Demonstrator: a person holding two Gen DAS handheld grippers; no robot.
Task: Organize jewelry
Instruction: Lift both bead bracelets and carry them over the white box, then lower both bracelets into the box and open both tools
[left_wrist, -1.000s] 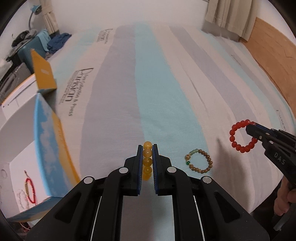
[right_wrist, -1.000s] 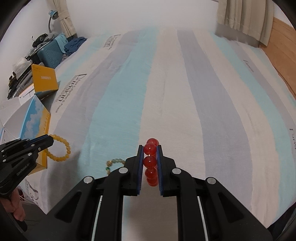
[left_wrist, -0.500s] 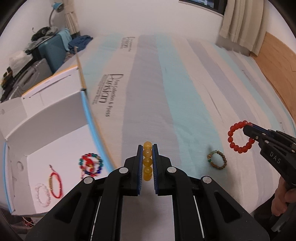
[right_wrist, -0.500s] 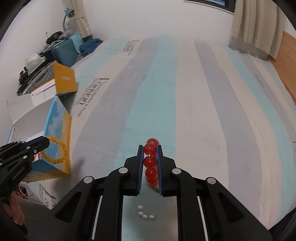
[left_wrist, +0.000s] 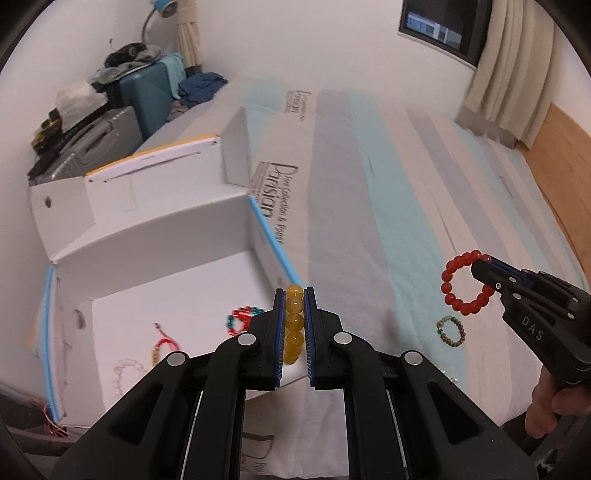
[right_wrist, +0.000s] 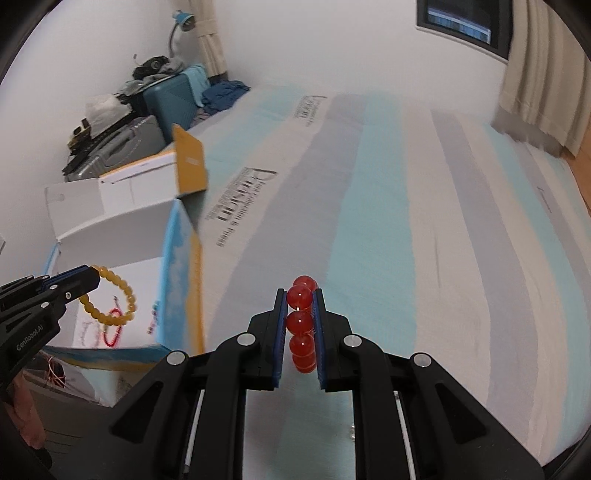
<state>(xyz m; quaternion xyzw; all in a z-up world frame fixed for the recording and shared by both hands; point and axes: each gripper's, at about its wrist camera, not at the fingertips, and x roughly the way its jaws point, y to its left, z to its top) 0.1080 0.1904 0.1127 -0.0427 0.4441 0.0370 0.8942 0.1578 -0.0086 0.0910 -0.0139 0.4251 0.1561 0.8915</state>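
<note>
Gripping: left claw (left_wrist: 294, 325) one yellow bracelet (left_wrist: 294, 317), right claw (right_wrist: 301, 325) one red bracelet (right_wrist: 301, 321).

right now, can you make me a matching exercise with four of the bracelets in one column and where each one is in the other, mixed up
Things:
1. yellow bracelet
2. red bracelet
3. brown bead bracelet
4. red cord bracelet

Places:
A. lying loose on the striped bedspread
B. held in the right gripper
C. lying inside the open white box
D. held in the left gripper

Pairs: 1-D, 2-B, 3-A, 4-C
</note>
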